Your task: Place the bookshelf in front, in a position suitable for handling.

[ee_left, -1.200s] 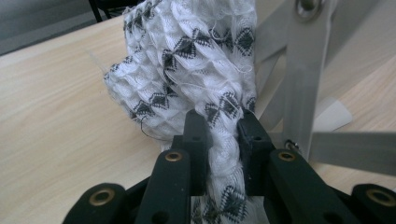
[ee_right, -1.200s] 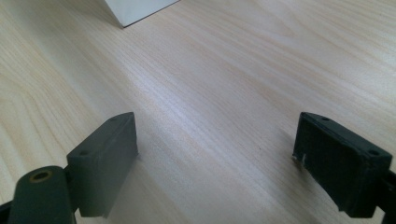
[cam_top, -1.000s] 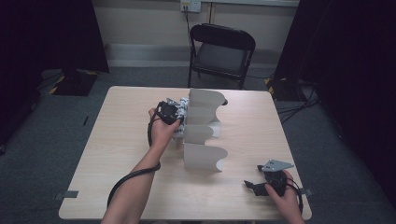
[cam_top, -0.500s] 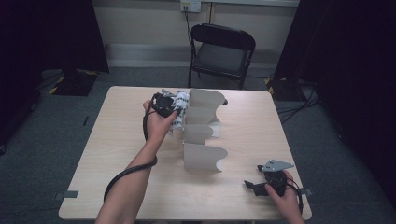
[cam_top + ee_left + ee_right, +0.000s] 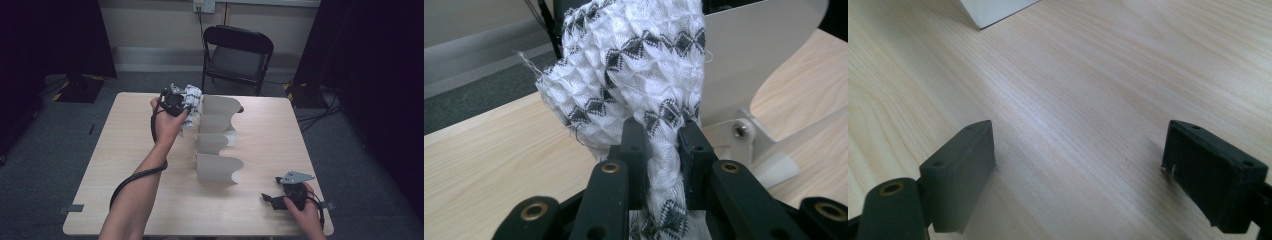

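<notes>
My left gripper (image 5: pixel 181 104) is raised above the far middle of the table, shut on a white cloth with a black diamond pattern (image 5: pixel 191 96). In the left gripper view the cloth (image 5: pixel 634 75) bunches up above the gripper (image 5: pixel 663 145), whose two jaws pinch a twisted fold of it. Just right of the cloth stands a white wavy rack of upright panels (image 5: pixel 216 140); one of its panels (image 5: pixel 764 55) rises behind the cloth. My right gripper (image 5: pixel 272 200) rests at the near right corner, open; its view has the gripper (image 5: pixel 1078 165) with jaws wide apart over bare wood.
The wooden table (image 5: pixel 125 165) has bare room at its left and near side. A black folding chair (image 5: pixel 235 52) stands behind the far edge. Cables lie on the floor at the right. A corner of the rack (image 5: pixel 993 11) shows ahead of the right gripper.
My left hand has lifted the cloth up off the table beside the rack. The right hand has stayed where it was.
</notes>
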`<state>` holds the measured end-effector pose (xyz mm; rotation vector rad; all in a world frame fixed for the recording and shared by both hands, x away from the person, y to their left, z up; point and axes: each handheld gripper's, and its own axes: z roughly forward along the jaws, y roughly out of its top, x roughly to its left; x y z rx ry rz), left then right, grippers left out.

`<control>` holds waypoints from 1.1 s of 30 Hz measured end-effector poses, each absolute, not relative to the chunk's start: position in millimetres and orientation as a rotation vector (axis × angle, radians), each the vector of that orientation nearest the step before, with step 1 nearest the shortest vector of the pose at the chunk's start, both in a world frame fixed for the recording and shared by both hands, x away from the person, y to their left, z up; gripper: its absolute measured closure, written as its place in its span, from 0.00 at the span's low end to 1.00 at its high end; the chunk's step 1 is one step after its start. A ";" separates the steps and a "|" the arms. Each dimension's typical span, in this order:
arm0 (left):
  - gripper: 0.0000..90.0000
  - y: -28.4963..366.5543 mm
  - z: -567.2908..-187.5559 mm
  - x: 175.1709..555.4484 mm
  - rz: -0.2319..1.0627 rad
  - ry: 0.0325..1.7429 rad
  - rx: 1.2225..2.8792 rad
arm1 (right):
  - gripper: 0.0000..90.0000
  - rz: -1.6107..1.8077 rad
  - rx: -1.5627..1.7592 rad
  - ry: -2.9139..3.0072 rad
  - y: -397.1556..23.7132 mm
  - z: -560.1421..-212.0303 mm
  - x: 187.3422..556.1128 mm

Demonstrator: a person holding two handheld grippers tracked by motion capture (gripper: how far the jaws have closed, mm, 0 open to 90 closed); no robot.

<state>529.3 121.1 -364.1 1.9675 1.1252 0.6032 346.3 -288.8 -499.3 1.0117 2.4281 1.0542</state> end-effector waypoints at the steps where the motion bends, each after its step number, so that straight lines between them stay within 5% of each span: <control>1: 0.86 121.3 -365.0 529.8 0.594 1.133 1.950 | 0.14 1.054 1.012 2.428 -288.8 -499.3 346.3; 33: 0.86 106.7 -465.4 523.4 0.384 1.195 2.129 | 0.14 1.054 1.010 2.429 -288.9 -499.3 346.3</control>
